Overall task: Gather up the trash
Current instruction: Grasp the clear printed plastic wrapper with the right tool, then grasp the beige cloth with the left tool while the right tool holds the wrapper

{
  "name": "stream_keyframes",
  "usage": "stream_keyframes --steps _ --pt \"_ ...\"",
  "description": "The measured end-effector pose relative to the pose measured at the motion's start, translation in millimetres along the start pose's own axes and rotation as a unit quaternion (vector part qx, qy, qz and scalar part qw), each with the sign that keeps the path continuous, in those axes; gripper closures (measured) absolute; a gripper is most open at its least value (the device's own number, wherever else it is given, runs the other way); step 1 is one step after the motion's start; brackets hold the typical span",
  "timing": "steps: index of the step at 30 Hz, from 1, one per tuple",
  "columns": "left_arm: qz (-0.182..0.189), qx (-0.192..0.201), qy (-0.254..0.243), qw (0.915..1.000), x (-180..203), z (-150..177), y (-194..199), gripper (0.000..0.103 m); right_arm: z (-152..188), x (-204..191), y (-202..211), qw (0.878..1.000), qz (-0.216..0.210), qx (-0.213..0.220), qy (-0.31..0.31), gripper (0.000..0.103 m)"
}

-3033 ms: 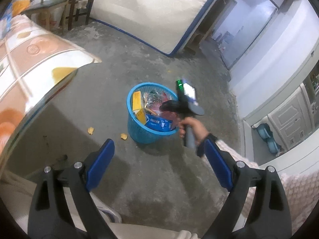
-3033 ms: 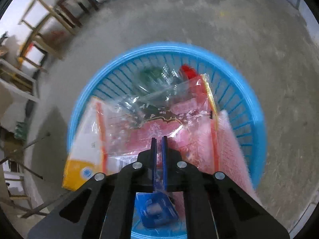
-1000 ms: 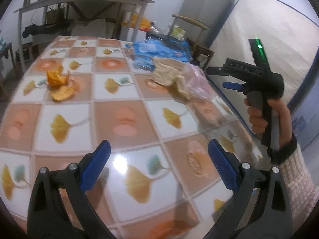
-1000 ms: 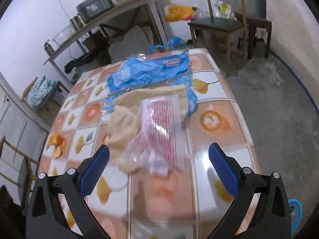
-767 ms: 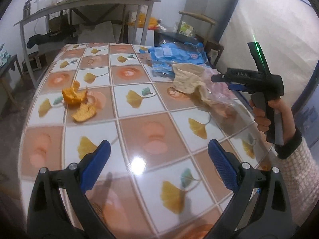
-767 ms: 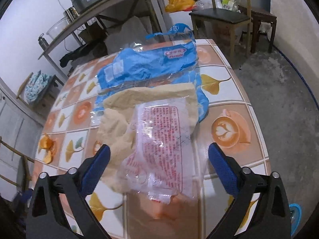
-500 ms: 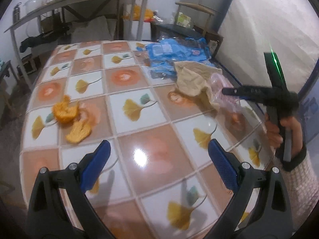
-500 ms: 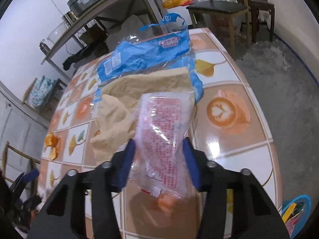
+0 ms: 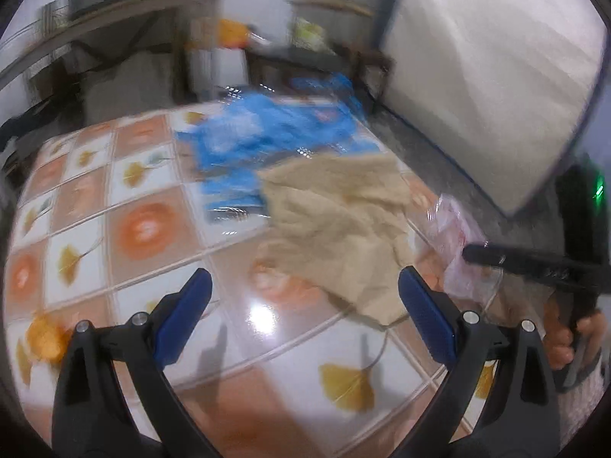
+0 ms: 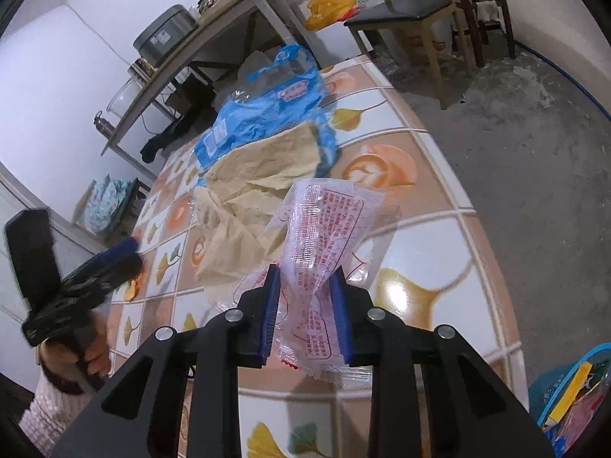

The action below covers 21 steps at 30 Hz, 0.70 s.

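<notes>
1. Right wrist view: I see one clear plastic wrapper (image 10: 320, 236) with red print, standing crumpled between the blue pads (image 10: 269, 318) of my right claw (image 10: 305, 318). The jaws have just been closing and now pinch its lower part, while its top flares above the pads.
2. The wrapper sits near the worktop (image 10: 427, 236) edge, its lower corner at the tiles and just beside one beige cloth (image 10: 248, 206).
3. Behind the cloth lies one blue plastic package (image 10: 267, 114), partly under it.
4. My left claw (image 9: 305, 315) hangs wide open over bare tiles and holds nothing. In the left wrist view the cloth lies just ahead of it, with the wrapper further right.
5. I count one piece of orange peel (image 9: 46, 337) at that view's blurred left edge.
6. The worktop is glossy, tiled in orange and white with yellow leaf prints.
7. One blue basket (image 10: 565, 389) with trash inside stands on the grey concrete floor (image 10: 534, 145) at lower right.
8. One wooden chair (image 10: 408, 19) and one metal shelf table (image 10: 198, 45) stand beyond; one mattress (image 9: 485, 76) leans upright against the wall.
</notes>
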<state>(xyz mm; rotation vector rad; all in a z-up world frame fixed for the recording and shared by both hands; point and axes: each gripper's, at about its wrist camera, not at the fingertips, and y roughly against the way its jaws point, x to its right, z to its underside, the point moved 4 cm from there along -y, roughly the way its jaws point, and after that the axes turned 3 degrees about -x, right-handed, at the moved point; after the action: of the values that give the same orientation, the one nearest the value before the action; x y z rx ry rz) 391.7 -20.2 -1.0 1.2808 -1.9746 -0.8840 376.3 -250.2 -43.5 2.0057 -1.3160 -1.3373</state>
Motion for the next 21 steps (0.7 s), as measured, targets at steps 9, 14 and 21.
stream_keyframes --steps 9,14,21 --pt "-0.046 -0.06 -0.042 0.9963 27 -12 -70 0.014 8 21 19 0.999 -0.007 0.027 -0.022 0.077" --pt "-0.056 -0.071 -0.046 0.9949 31 -11 -74 0.051 9 24 22 0.999 -0.009 0.031 -0.022 0.077" --pt "-0.042 -0.087 -0.044 0.9943 29 2 -58 0.097 13 22 25 0.999 -0.011 0.035 -0.021 0.077"
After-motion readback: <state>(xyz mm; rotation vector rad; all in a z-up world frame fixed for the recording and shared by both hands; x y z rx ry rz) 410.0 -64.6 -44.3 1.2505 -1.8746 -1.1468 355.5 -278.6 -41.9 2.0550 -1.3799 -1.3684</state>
